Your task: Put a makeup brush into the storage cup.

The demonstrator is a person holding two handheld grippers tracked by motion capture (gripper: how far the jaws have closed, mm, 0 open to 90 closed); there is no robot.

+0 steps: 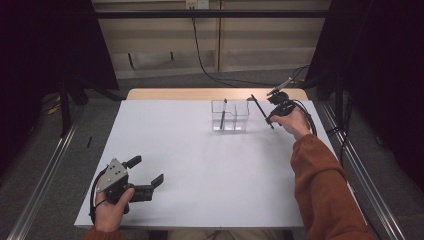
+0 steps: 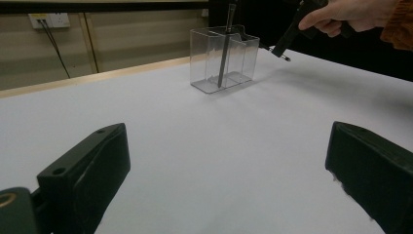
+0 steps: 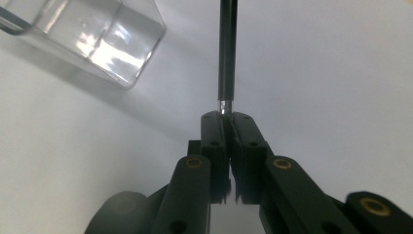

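Observation:
A clear two-compartment holder [image 1: 235, 116] stands at the far middle of the white table [image 1: 200, 165]. One dark pen [image 1: 223, 114] stands upright in its left compartment, also seen in the left gripper view [image 2: 224, 56]. Just right of the holder, my right gripper [image 1: 272, 116] hangs above the table, shut on a second black pen [image 1: 259, 105]. In the right gripper view the jaws [image 3: 228, 119] pinch the pen's end, and the pen [image 3: 227, 53] points away, beside the holder [image 3: 97, 39]. My left gripper [image 1: 150, 182] rests near the front left, open and empty [image 2: 226, 165].
Beyond the table's far wooden edge [image 1: 200, 93] are a wall and a hanging cable [image 1: 200, 55]. Metal rails [image 1: 45, 175] run along both sides of the table. A person's orange sleeve [image 1: 320, 185] reaches over the right side.

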